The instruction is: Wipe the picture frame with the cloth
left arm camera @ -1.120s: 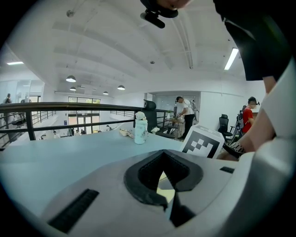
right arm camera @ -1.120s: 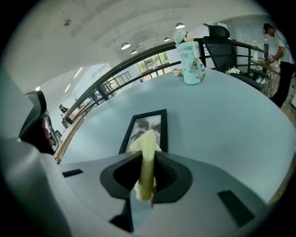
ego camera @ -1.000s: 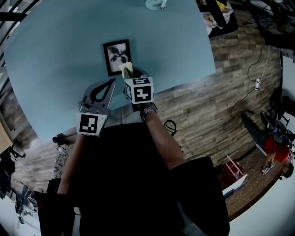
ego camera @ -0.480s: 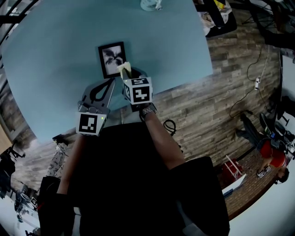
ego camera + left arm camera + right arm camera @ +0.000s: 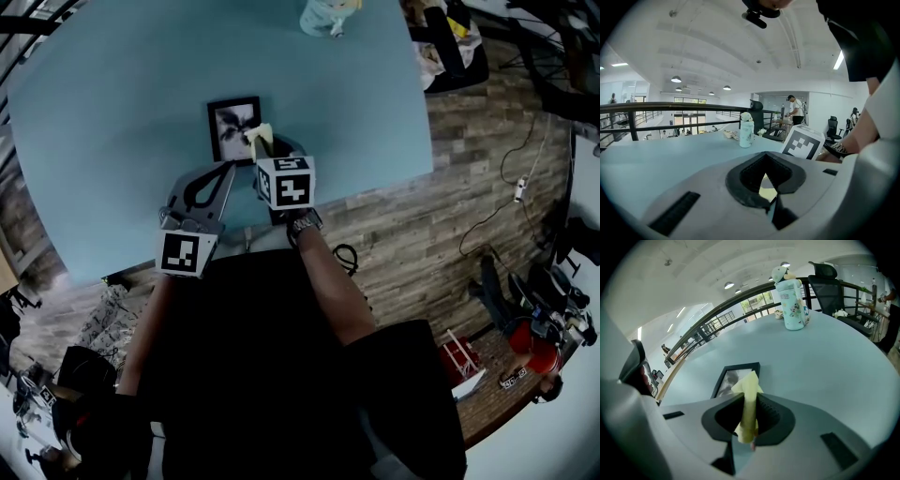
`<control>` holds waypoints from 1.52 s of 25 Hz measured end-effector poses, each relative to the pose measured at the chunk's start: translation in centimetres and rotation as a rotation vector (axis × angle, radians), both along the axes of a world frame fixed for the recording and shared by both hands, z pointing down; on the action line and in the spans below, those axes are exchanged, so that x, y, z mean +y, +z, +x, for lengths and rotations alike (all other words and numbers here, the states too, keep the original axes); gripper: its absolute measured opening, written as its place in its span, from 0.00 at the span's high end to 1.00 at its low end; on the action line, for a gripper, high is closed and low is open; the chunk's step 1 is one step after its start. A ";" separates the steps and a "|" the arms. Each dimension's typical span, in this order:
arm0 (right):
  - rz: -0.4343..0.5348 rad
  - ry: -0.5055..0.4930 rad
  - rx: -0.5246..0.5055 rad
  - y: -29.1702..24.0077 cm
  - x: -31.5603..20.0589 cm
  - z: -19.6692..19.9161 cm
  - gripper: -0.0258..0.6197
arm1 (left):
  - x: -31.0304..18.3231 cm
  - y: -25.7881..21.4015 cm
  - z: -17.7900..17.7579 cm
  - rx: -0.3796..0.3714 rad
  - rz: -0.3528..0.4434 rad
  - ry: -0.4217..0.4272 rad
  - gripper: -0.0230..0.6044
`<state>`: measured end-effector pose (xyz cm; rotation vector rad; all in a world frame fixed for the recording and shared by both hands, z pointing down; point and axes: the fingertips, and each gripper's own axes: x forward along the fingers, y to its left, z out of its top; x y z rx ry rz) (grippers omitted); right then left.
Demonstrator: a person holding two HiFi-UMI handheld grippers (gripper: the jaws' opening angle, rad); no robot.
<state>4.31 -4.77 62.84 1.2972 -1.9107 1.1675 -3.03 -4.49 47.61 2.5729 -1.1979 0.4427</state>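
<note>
Left gripper (image 5: 770,205): jaws together, nothing gripped. Desk (image 5: 656,159): pale blue. Bottle (image 5: 746,133): upright, near far edge. Marker cube (image 5: 802,143): right of bottle. Railing (image 5: 670,107): beyond desk.

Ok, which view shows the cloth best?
The right gripper view: the yellow cloth stands pinched between the jaws of the right gripper, with the picture frame behind it. The head view shows only its tip; the left gripper view shows it unclearly, if at all.
</note>
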 end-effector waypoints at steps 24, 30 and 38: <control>0.009 -0.050 0.044 1.5 -7.2 0.7 0.87 | -4.3 2.2 -1.8 0.002 -0.036 -0.095 0.97; 0.033 -0.044 0.054 1.1 -8.2 0.8 0.87 | -4.0 1.7 -2.6 0.005 -0.022 -0.118 0.97; 0.116 -0.033 0.043 -2.9 -8.5 -0.1 0.87 | -3.2 0.2 -4.3 0.032 -0.004 -0.149 0.97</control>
